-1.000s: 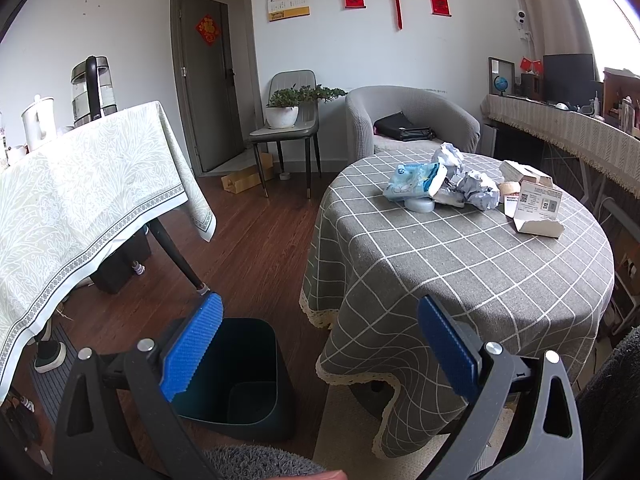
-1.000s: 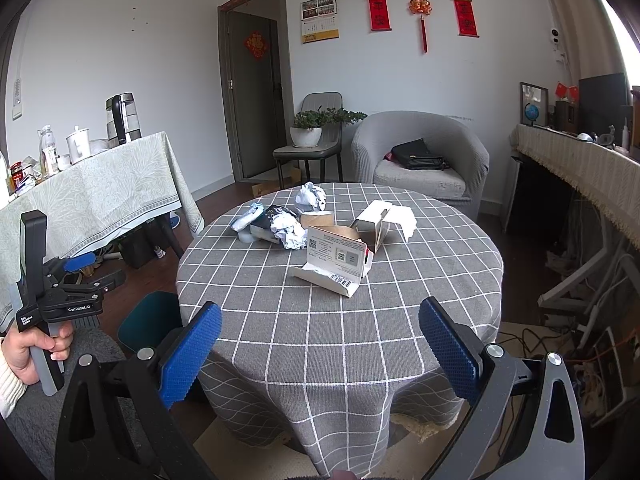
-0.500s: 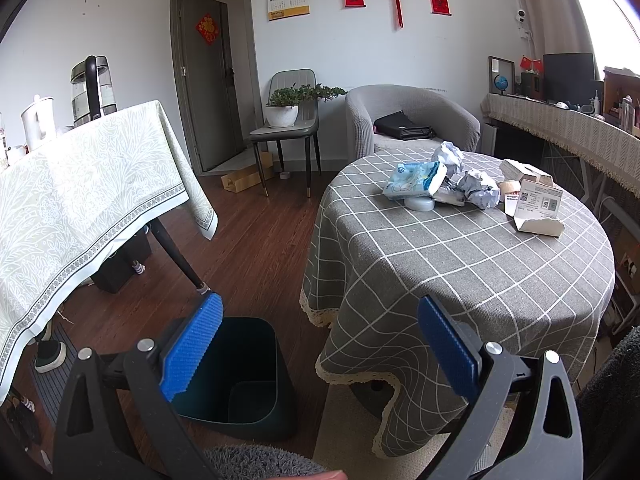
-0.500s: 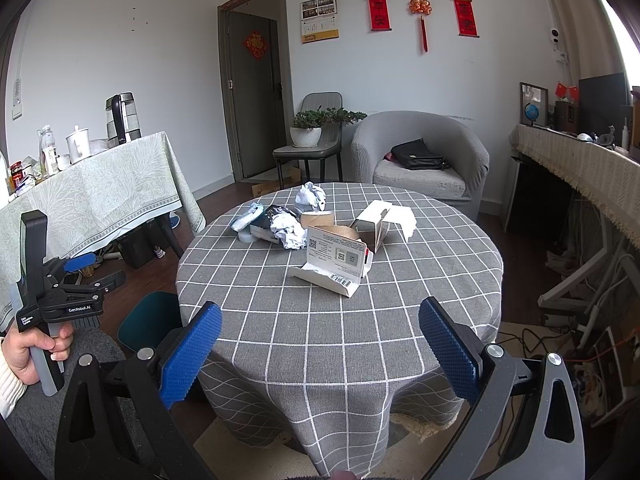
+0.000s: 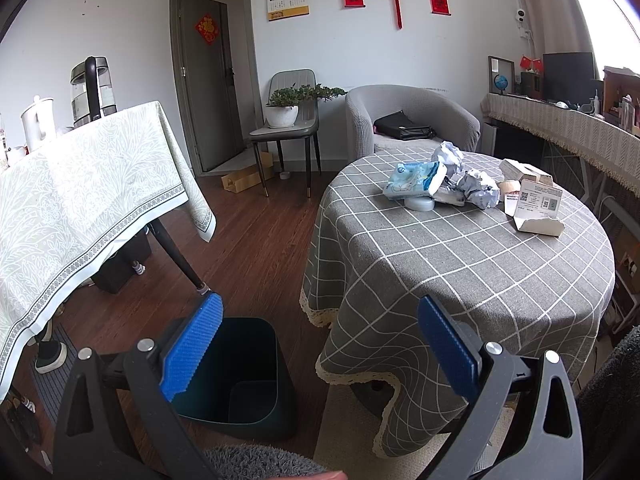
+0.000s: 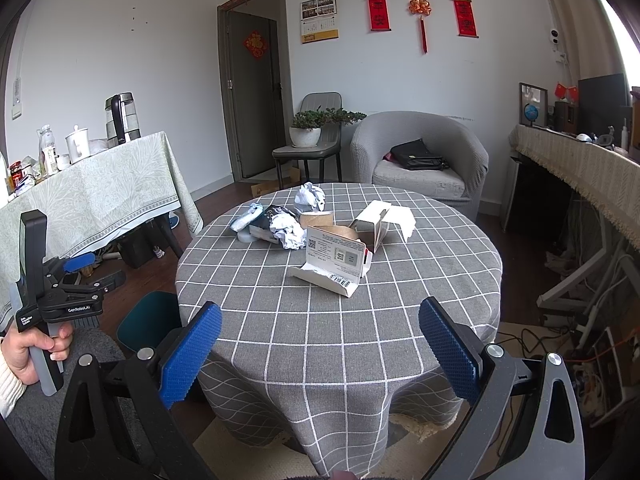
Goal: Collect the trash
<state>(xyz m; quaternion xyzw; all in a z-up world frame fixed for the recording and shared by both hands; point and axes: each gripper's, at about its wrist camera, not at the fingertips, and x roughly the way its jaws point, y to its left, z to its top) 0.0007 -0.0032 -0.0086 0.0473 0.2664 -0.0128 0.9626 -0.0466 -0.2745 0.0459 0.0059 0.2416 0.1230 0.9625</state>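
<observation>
Trash lies on the far half of the round table [image 6: 340, 328] with its grey checked cloth: crumpled white paper [image 6: 291, 233], a light blue tissue pack [image 5: 414, 179], an opened white box with codes printed on it [image 6: 334, 264] and a second white box [image 6: 374, 220]. A dark teal bin [image 5: 240, 372] stands on the floor left of the table, also seen low at left in the right wrist view as the bin [image 6: 148, 316]. My left gripper [image 5: 320, 344] is open above the bin and the table's edge. My right gripper [image 6: 320, 344] is open, short of the table's near edge, nothing between its fingers.
A second table with a pale green cloth [image 5: 80, 184] stands to the left, holding a kettle and cups. Behind are a chair with a potted plant [image 5: 288, 108], a grey armchair [image 6: 420, 152] and a long sideboard [image 6: 580, 176] on the right. Cables lie on the floor at right.
</observation>
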